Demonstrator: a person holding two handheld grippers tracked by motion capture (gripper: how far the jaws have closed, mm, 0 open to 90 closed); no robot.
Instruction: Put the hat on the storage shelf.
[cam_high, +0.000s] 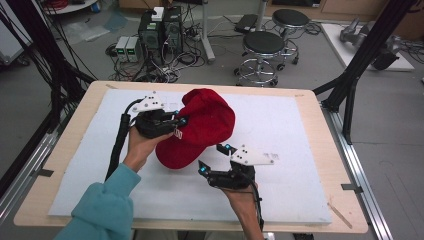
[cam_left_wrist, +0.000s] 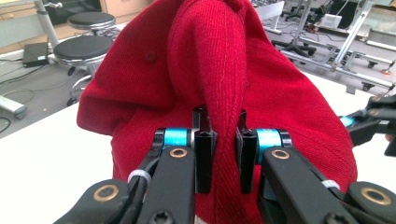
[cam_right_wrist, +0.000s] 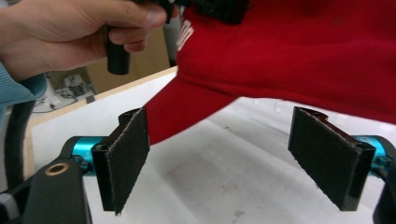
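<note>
A red baseball cap (cam_high: 202, 127) sits raised over the white mat (cam_high: 280, 125), its brim sloping down toward the front. My left gripper (cam_high: 176, 121) is shut on a pinched fold of the cap's red fabric (cam_left_wrist: 224, 93), the two black pads (cam_left_wrist: 203, 158) pressed against either side of it. My right gripper (cam_high: 214, 156) hovers just in front of the brim (cam_right_wrist: 187, 112), its jaws wide apart with nothing between them. The felt-faced pads (cam_right_wrist: 128, 154) frame bare mat, and the cap (cam_right_wrist: 299, 56) hangs above them.
The white mat lies on a wooden table (cam_high: 320, 130). Beyond the far edge stand two black stools (cam_high: 262, 47), computer boxes (cam_high: 160, 30) and tangled cables. Black frame legs (cam_high: 350, 85) rise at the right; a metal rail (cam_high: 360, 170) runs along the table's right side.
</note>
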